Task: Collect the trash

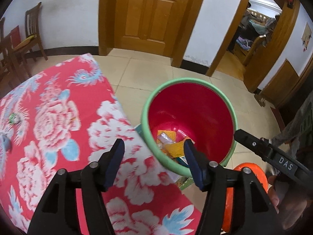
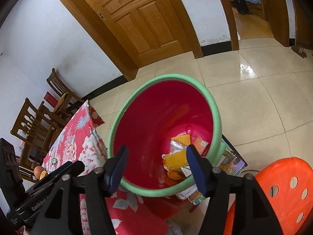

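I had both tools over the one bin (image 2: 164,98), a red bucket with a green rim standing on the tiled floor (image 2: 254,101) just beside the corner of the desk (image 1: 58,117). My left gripper (image 1: 154,148) had its two blue-padded fingers (image 1: 115,162) spread wide with nothing between them, one over the floral cloth and the other over the bin's near rim. My right gripper (image 2: 156,156) was likewise spread and empty, looking straight down into the bin.

At the bottom of the bin lay the collected trash (image 2: 180,156): I could count two pieces of yellow-orange netted foam, one clear crinkled wrapper, one orange card or packet and one small white-and-teal box, plus some orange scraps too jumbled to count.

On the desk I could still see two small bits in the left wrist view: one green-and-white crumpled wrapper (image 1: 14,118) near the far left edge, and one grey blurred lump (image 1: 5,142) just below it, cut off by the frame. The right wrist view also showed one orange fruit (image 2: 39,170) at the desk's far side.

One orange plastic stool (image 2: 283,192) with round holes stood right of the bin. Some printed booklets (image 2: 232,160) lay on the floor under the bin's edge; I could not count them. Two wooden chairs (image 2: 35,125) stood by the wall, and one closed wooden door (image 2: 137,19) was behind.
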Demonstrator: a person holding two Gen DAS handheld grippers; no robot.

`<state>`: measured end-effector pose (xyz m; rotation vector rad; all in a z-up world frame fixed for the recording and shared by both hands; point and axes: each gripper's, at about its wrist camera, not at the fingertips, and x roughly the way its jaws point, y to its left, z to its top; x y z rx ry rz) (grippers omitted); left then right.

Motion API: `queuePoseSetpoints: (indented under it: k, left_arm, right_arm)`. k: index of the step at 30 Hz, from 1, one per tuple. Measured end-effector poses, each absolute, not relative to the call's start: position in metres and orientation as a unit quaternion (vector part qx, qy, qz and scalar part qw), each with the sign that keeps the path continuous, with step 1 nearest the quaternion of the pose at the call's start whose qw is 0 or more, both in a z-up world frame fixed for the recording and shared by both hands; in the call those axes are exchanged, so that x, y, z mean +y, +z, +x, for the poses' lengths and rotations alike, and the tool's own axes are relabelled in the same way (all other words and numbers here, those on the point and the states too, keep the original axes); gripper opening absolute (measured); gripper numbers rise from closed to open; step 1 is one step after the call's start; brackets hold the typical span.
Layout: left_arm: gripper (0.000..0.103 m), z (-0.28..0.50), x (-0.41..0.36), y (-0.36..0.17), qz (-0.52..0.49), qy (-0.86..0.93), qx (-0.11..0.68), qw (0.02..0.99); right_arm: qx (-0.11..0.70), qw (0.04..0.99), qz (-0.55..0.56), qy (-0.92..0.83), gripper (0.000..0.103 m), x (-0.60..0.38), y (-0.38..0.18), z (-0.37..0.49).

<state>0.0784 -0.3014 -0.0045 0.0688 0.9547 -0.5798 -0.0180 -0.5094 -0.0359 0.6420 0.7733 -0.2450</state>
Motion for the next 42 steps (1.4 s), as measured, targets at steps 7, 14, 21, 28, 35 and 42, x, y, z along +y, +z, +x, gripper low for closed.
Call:
queuePoseSetpoints:
  k: [7,14,21,28,35,42]
  left_arm:
    - [0.072,0.070,-0.262,0.010,0.020,-0.243,0.438,0.865]
    - [0.079,0.057,-0.215,0.026,-0.002,-0.205,0.419,0.884]
    - [0.081,0.042,-0.167,0.038,-0.029,-0.169,0.404,0.899]
    - [0.082,0.026,-0.125,0.044,-0.046,-0.136,0.389,0.910]
    - [0.087,0.008,-0.086,0.048,-0.058,-0.096,0.378,0.919]
    - [0.087,-0.006,-0.056,0.043,-0.062,-0.055,0.378,0.922]
  right_arm:
    - [0.367,0.877,0.295,-0.095,0.082,-0.478,-0.023,-0.022]
    - [0.368,0.886,0.275,-0.058,0.088,-0.434,-0.011,-0.026]
    - [0.361,0.899,0.246,-0.026,0.097,-0.389,0.007,-0.032]
    - [0.359,0.909,0.214,0.003,0.103,-0.341,0.018,-0.036]
    - [0.359,0.913,0.189,0.029,0.103,-0.298,0.021,-0.041]
    - [0.359,0.917,0.168,0.038,0.103,-0.269,0.020,-0.049]
